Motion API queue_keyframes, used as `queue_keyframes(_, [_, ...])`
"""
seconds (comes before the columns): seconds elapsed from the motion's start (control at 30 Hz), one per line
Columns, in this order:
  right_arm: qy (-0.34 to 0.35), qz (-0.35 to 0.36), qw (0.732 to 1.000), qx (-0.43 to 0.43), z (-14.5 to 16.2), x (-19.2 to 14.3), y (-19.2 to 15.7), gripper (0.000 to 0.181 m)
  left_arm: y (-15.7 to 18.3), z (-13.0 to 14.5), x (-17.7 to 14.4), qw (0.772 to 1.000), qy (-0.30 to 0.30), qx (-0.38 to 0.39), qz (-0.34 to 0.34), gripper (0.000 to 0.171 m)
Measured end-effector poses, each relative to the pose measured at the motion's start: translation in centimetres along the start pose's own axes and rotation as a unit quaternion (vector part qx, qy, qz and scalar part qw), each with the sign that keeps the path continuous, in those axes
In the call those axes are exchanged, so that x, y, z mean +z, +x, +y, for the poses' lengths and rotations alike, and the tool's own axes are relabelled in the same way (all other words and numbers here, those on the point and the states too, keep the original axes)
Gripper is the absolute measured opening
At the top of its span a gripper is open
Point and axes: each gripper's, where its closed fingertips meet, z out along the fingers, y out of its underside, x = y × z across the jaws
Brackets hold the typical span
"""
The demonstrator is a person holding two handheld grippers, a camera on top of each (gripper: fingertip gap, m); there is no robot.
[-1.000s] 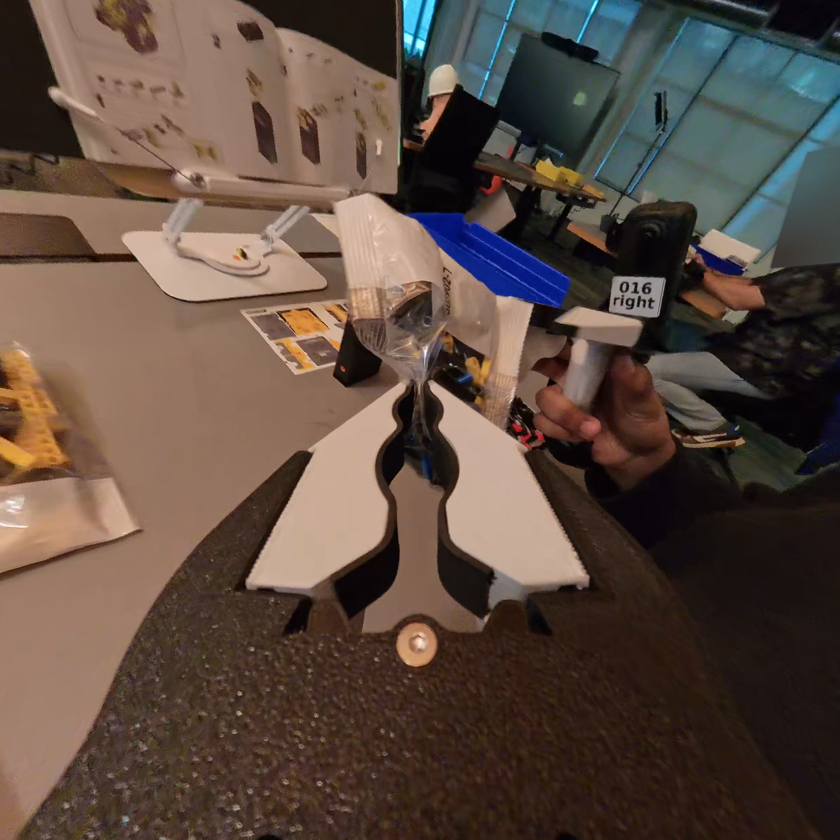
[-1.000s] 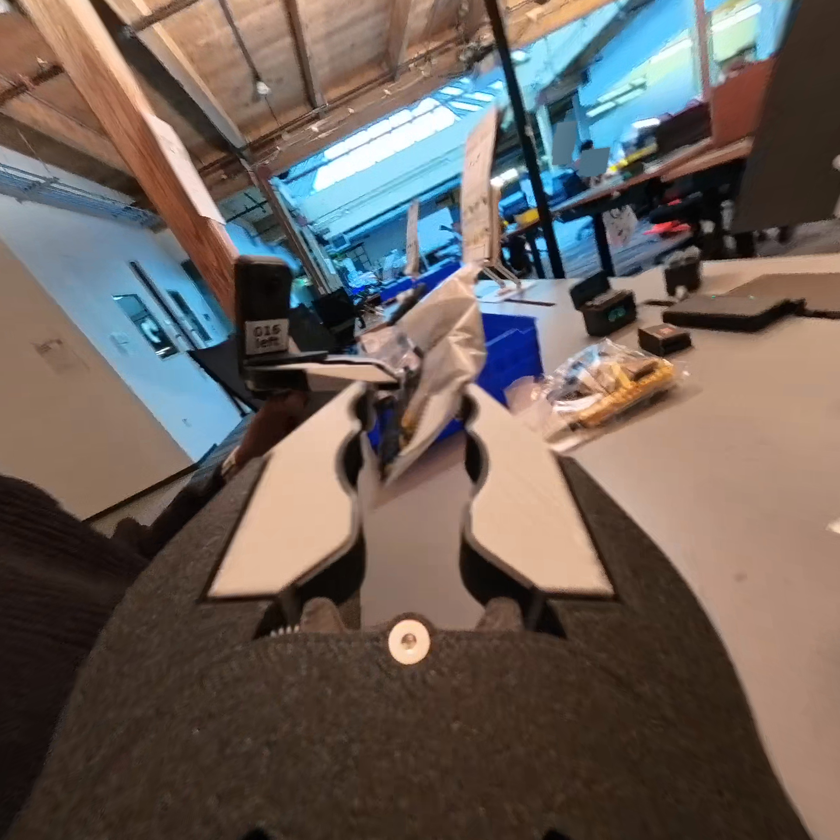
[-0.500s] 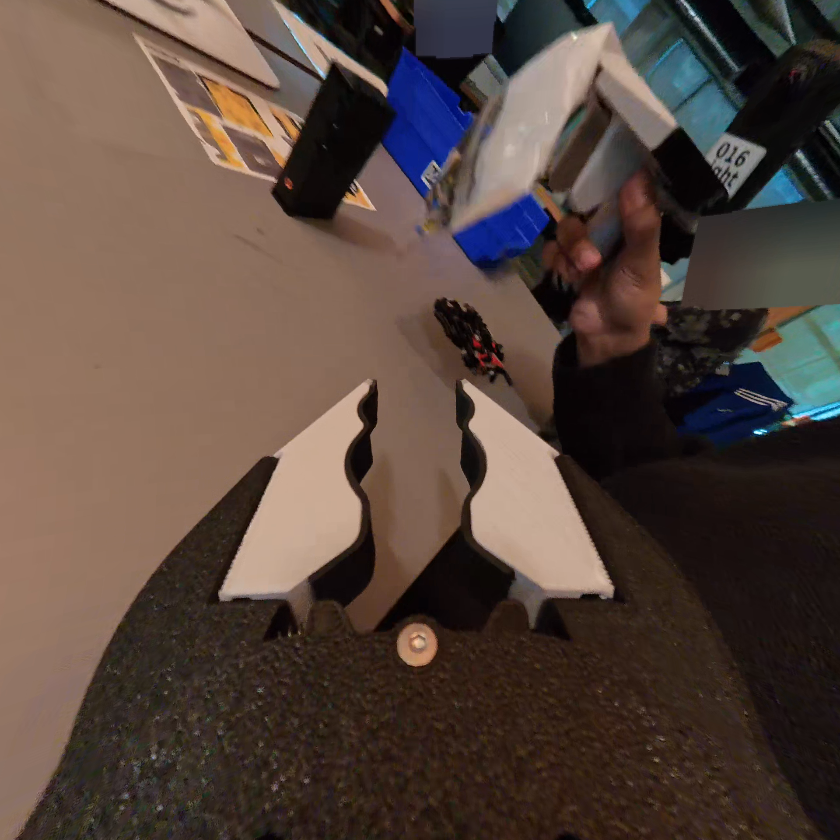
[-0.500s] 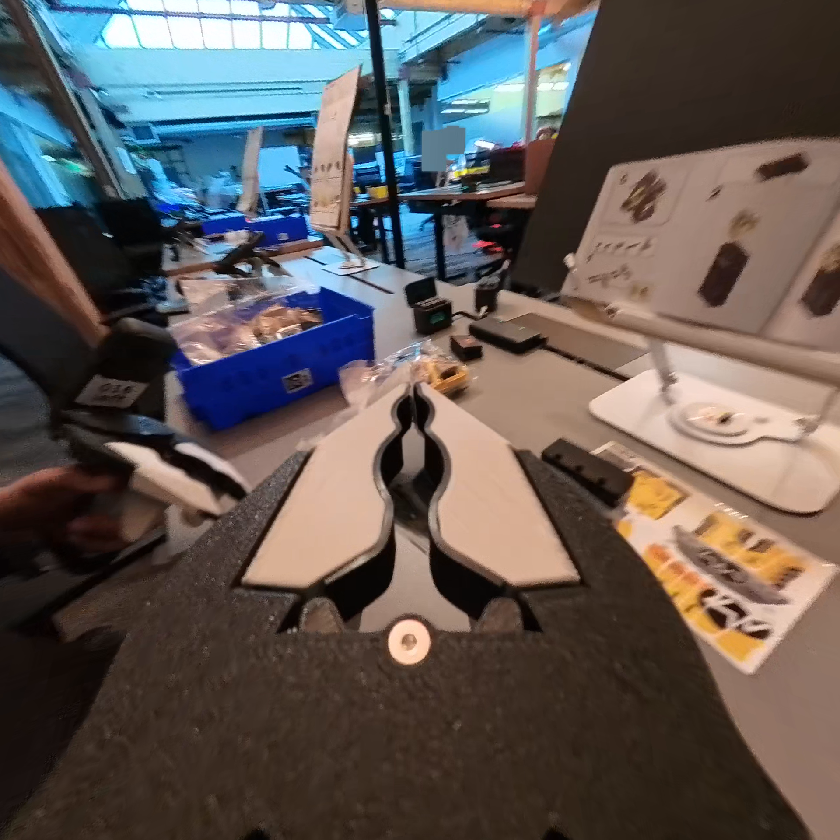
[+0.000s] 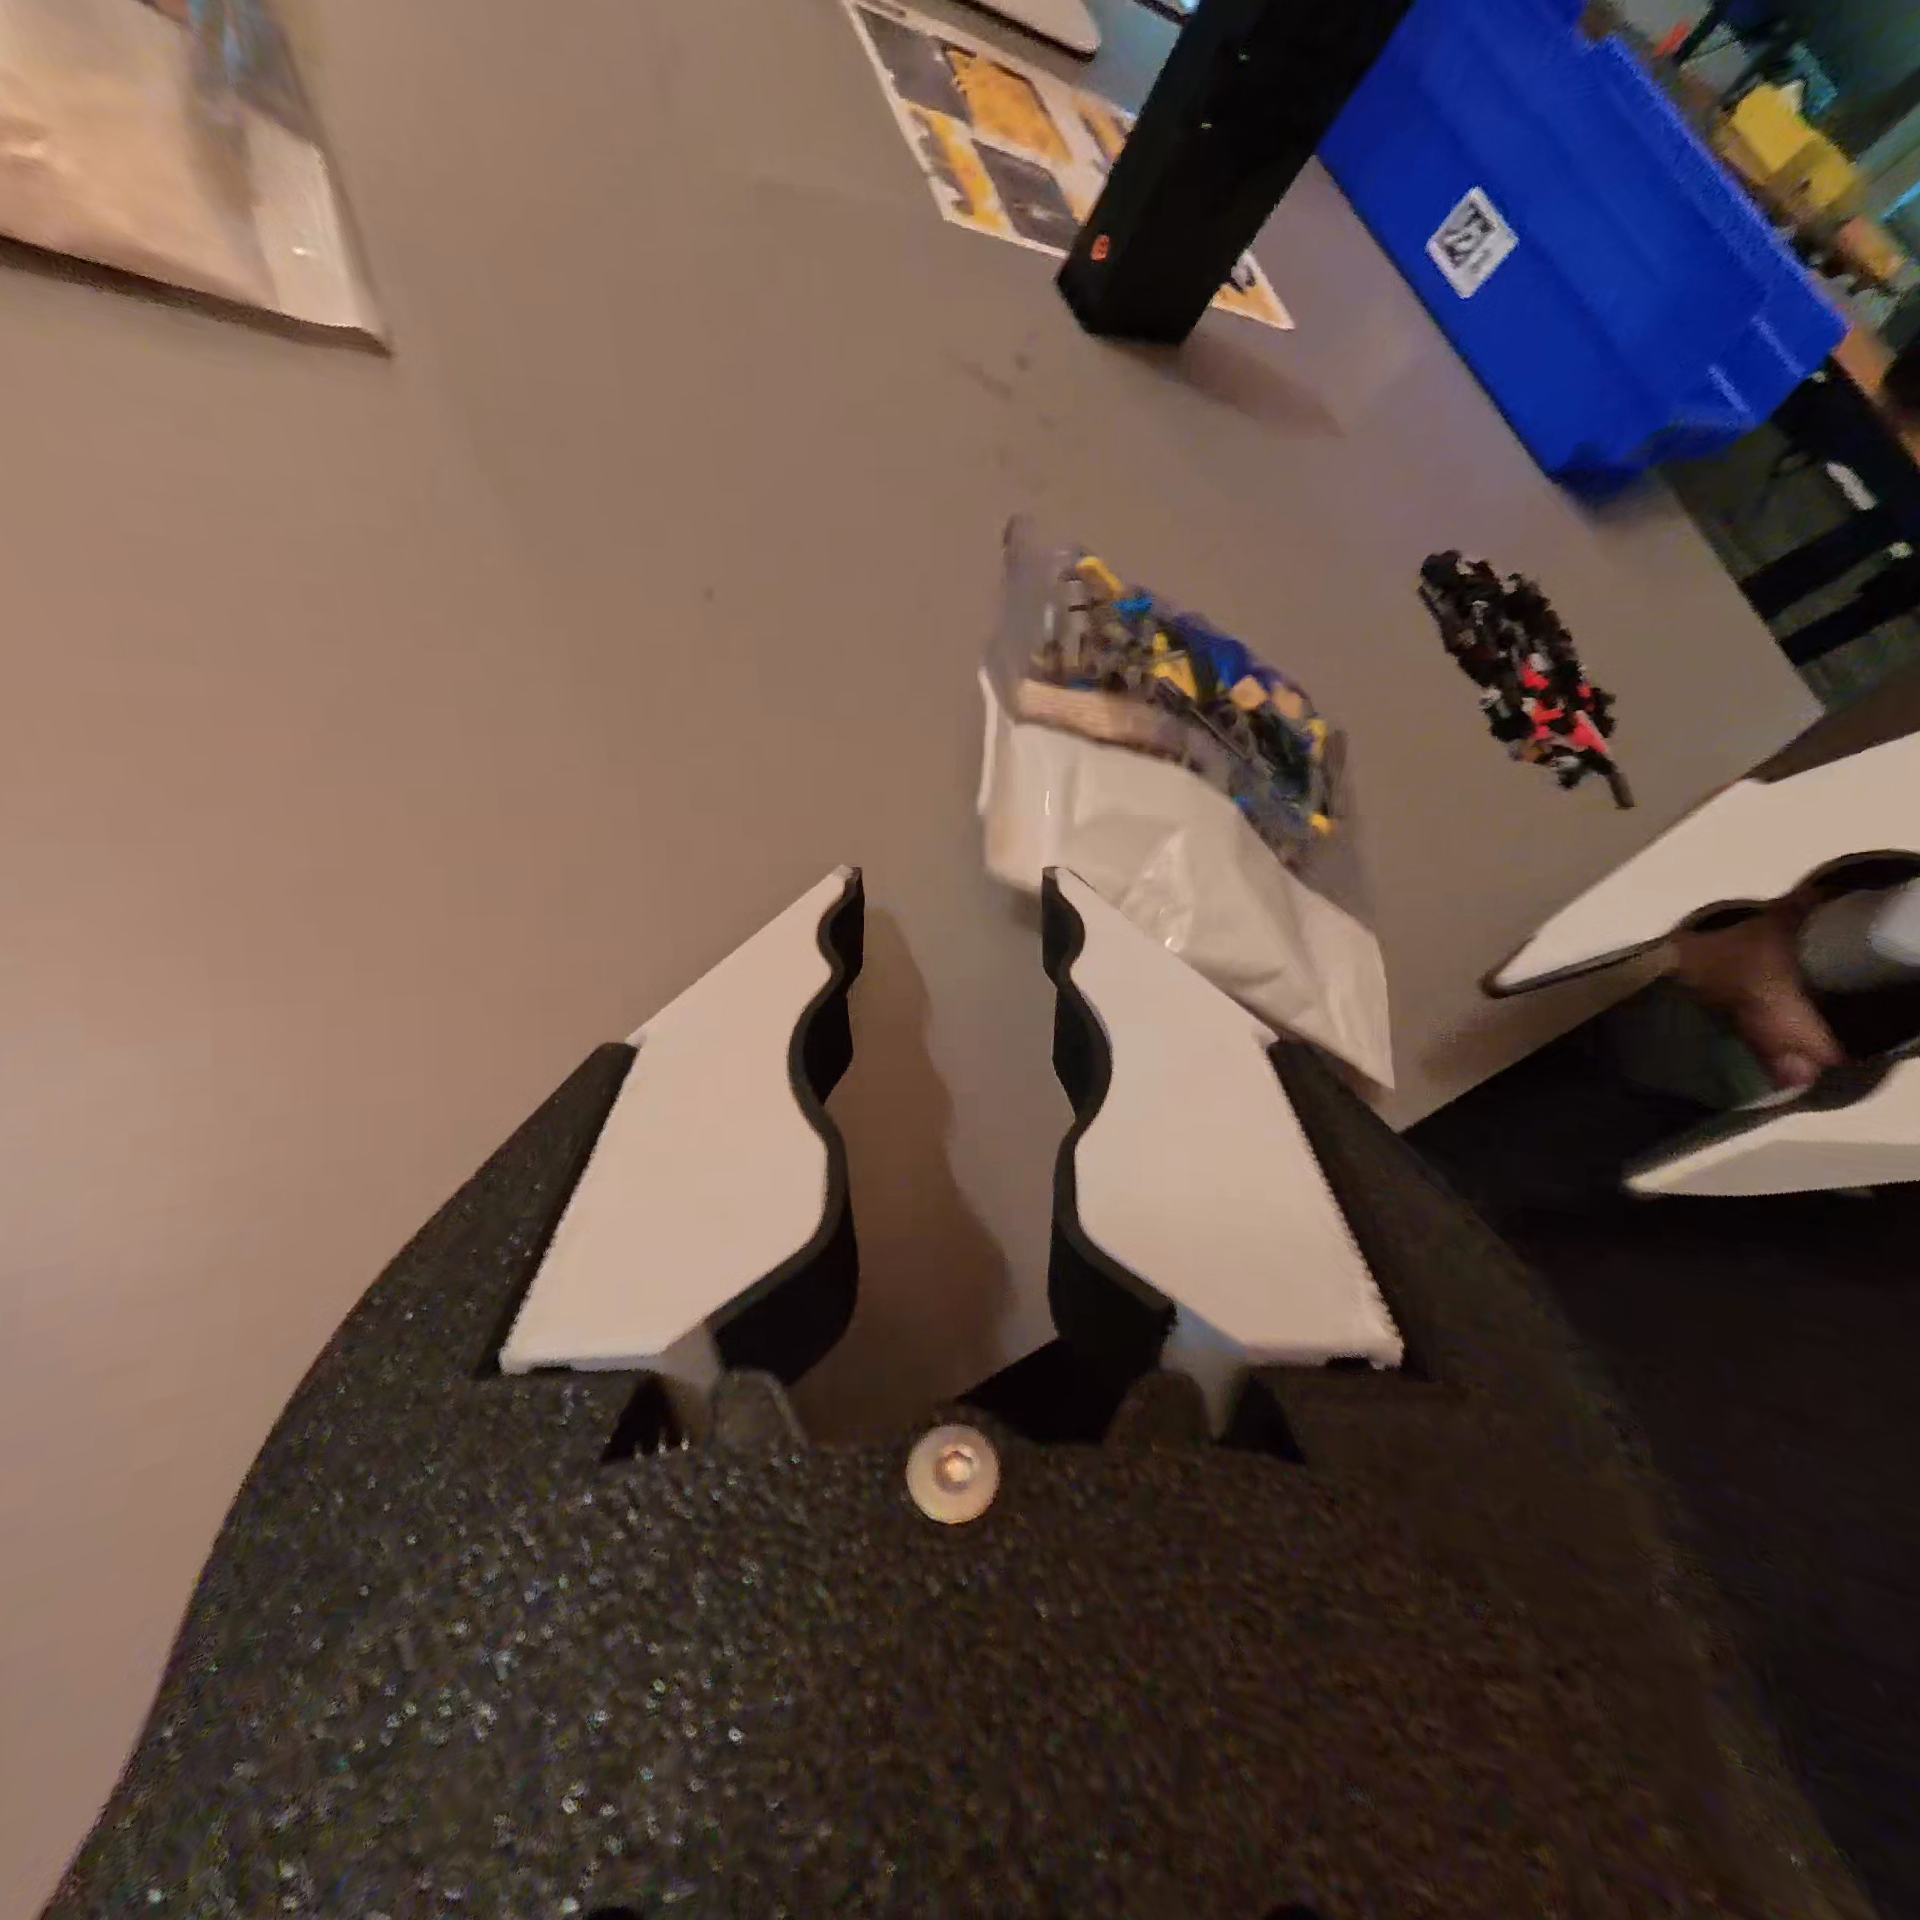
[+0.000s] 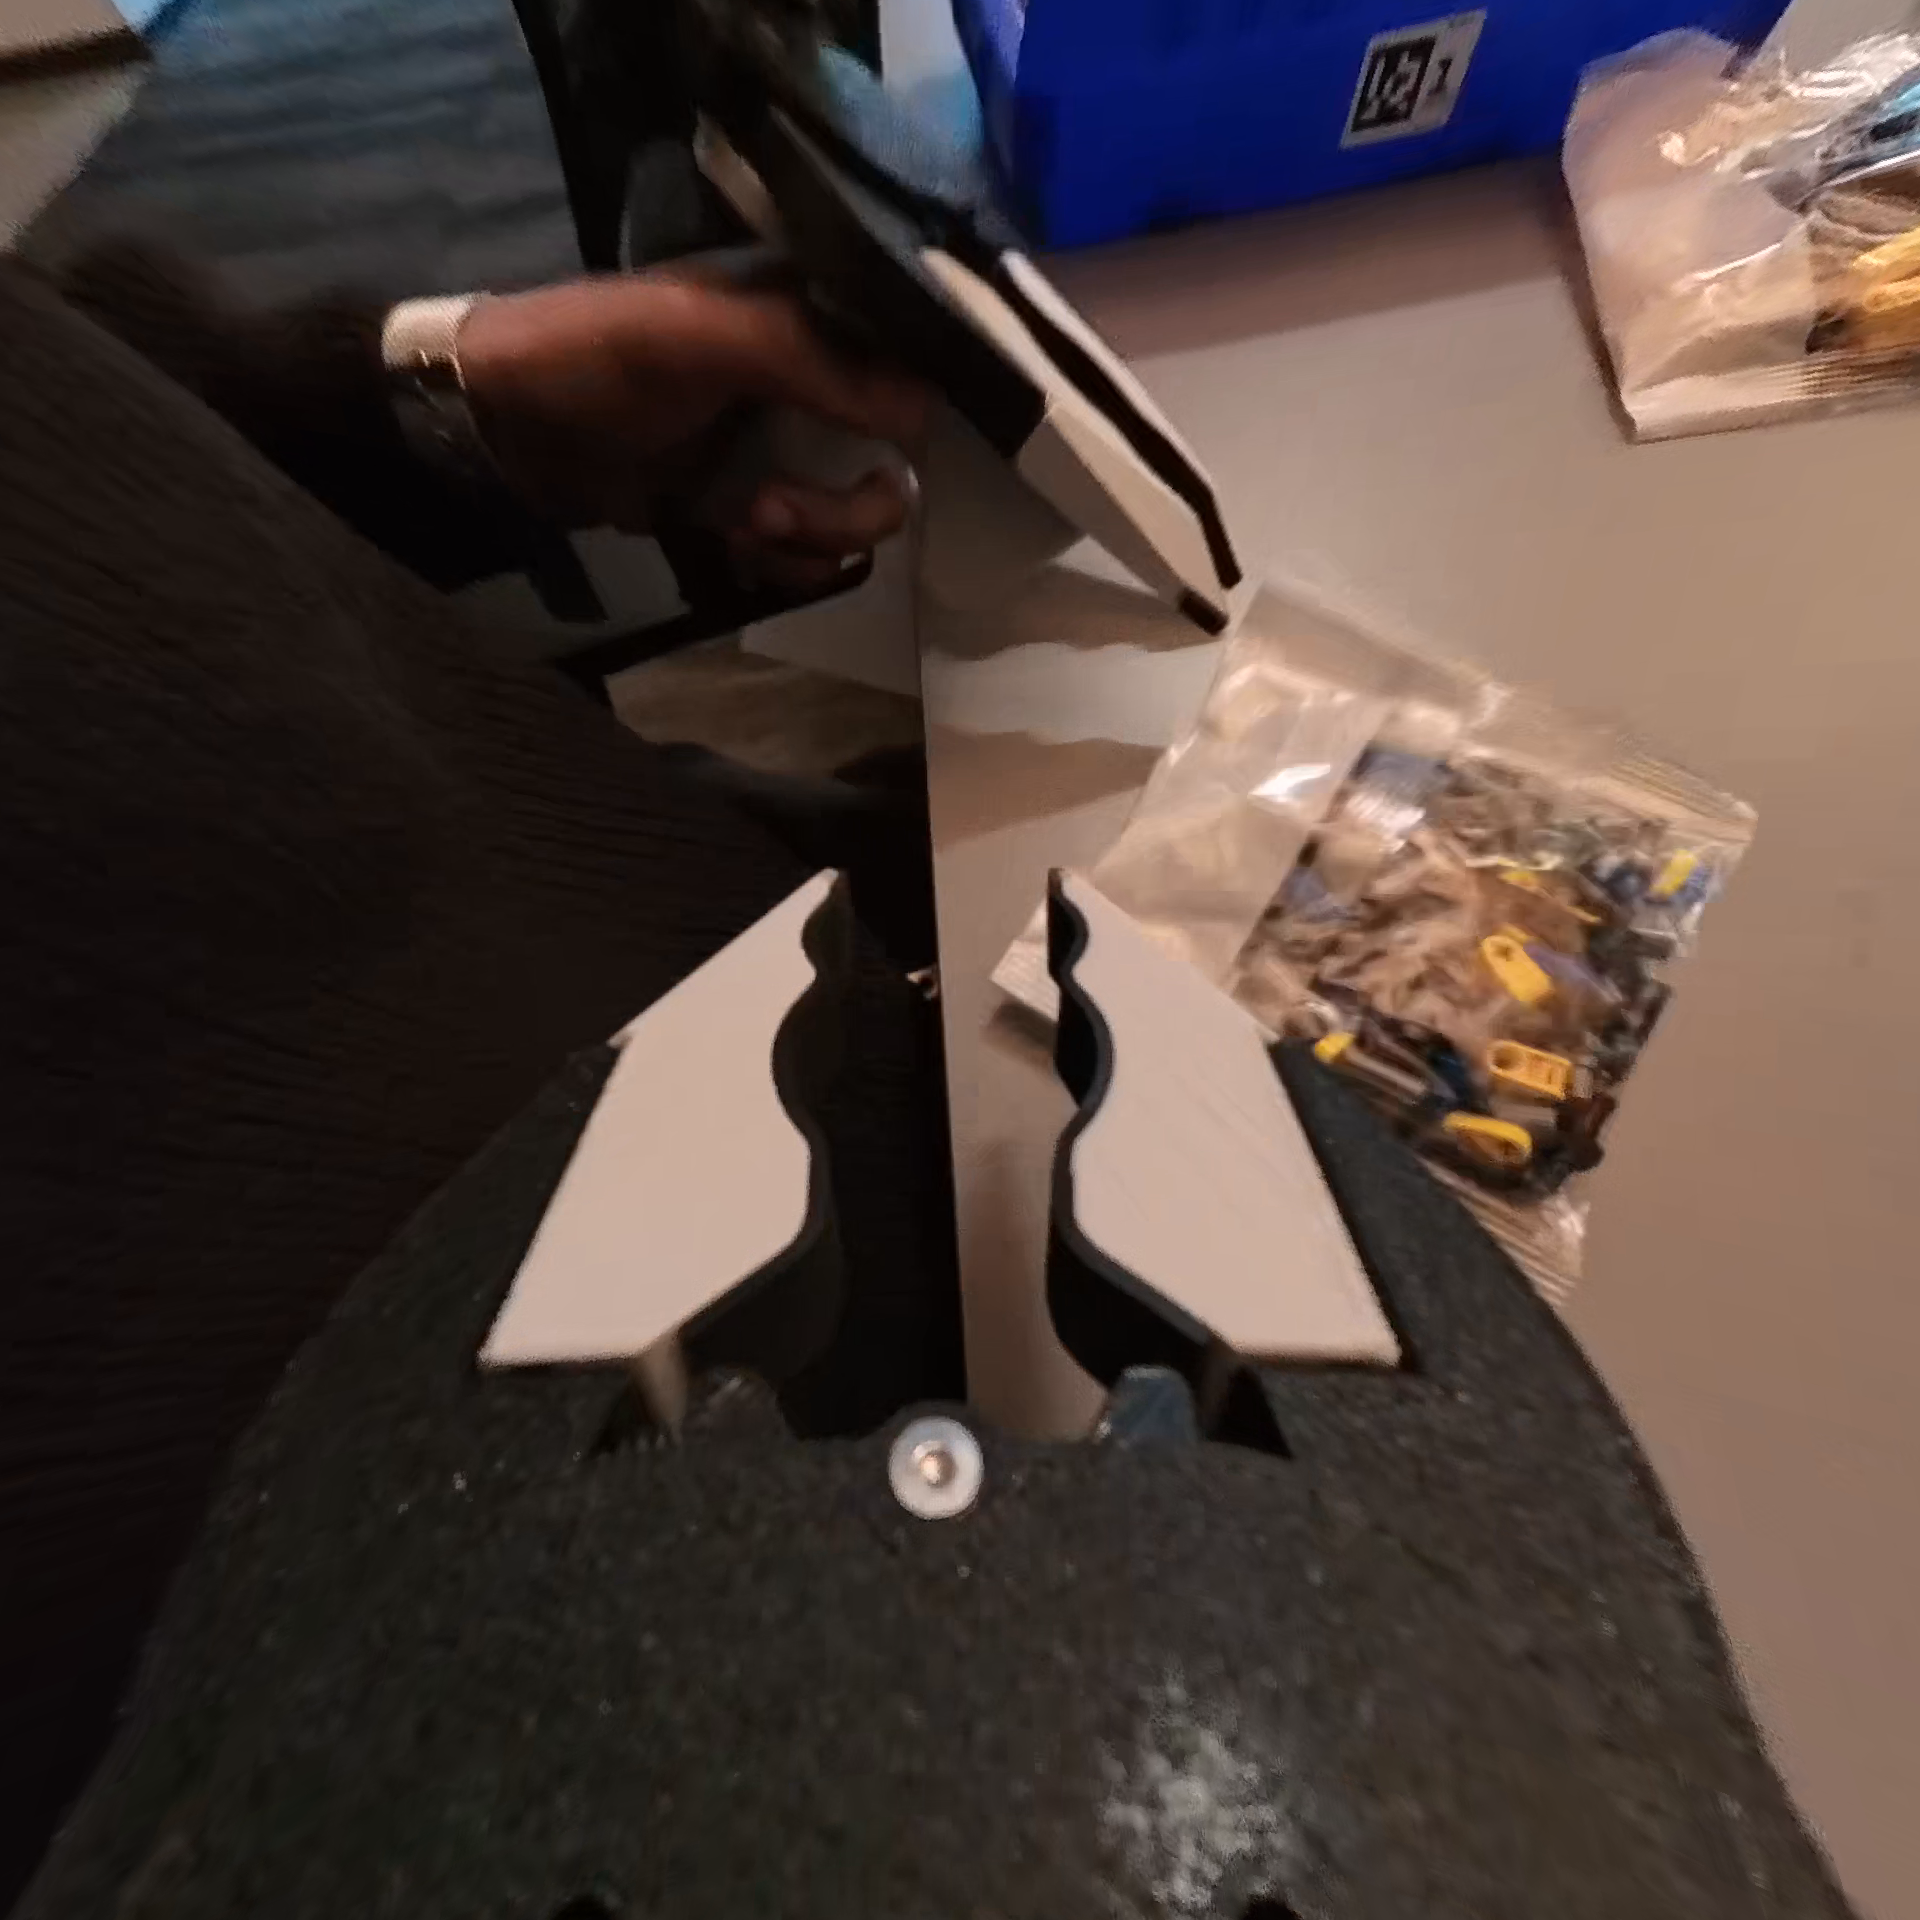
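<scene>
A clear plastic bag of small yellow, blue and black parts [image 5: 1174, 748] lies flat on the grey table [image 5: 623, 623]. My left gripper [image 5: 951, 883] is open and empty, with its tips just short of the bag's white end. My right gripper [image 6: 943, 883] is open and empty over the table's near edge, with the bag [image 6: 1455, 935] just right of its tips. The right gripper also shows at the right edge of the left wrist view [image 5: 1766, 1018], with its fingers apart. The left gripper [image 6: 1210, 592], held by a hand [image 6: 675, 395], points down at the bag's corner.
A loose pile of black and red parts [image 5: 1517, 665] lies right of the bag. A blue bin [image 5: 1558, 229], a black box [image 5: 1195, 177] and a printed sheet [image 5: 997, 135] stand behind. A second bag of parts [image 6: 1766, 208] lies farther off, also seen in the left wrist view [image 5: 177, 177].
Both grippers held the bag in the air; the left let go first, then the right. The bag now lies on the table and both grippers have tilted down toward it.
</scene>
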Motion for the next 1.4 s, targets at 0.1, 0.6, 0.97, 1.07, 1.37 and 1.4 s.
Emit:
queue_keyframes(0.1, [0.036,0.021,0.999,0.029,-0.5,-1.0,1.8,0.036,-1.8,-0.8,-0.8,0.999,0.024,-0.005,-0.043,0.033])
queue_keyframes(0.6, [0.066,0.166,0.977,0.114,2.1,-3.4,9.4,0.037,0.4,-0.7,2.0,0.998,-0.035,0.001,-0.049,0.064])
queue_keyframes(0.97, [0.02,0.14,0.978,0.152,3.4,-2.2,9.6,0.036,3.1,-1.2,4.2,0.996,-0.035,-0.065,0.042,0.046])
queue_keyframes(1.07, [0.035,0.142,0.976,0.159,3.1,-2.5,9.8,0.036,3.1,-1.8,4.2,0.997,-0.028,-0.05,0.051,0.005])
queue_keyframes(1.37, [0.096,0.138,0.963,0.211,2.4,-4.0,10.9,0.037,4.9,-9.2,2.8,0.989,0.069,0.078,0.105,0.0])
queue_keyframes(1.4, [0.1,0.137,0.962,0.215,2.4,-4.1,11.0,0.037,5.2,-9.8,2.6,0.986,0.074,0.1,0.108,0.0])
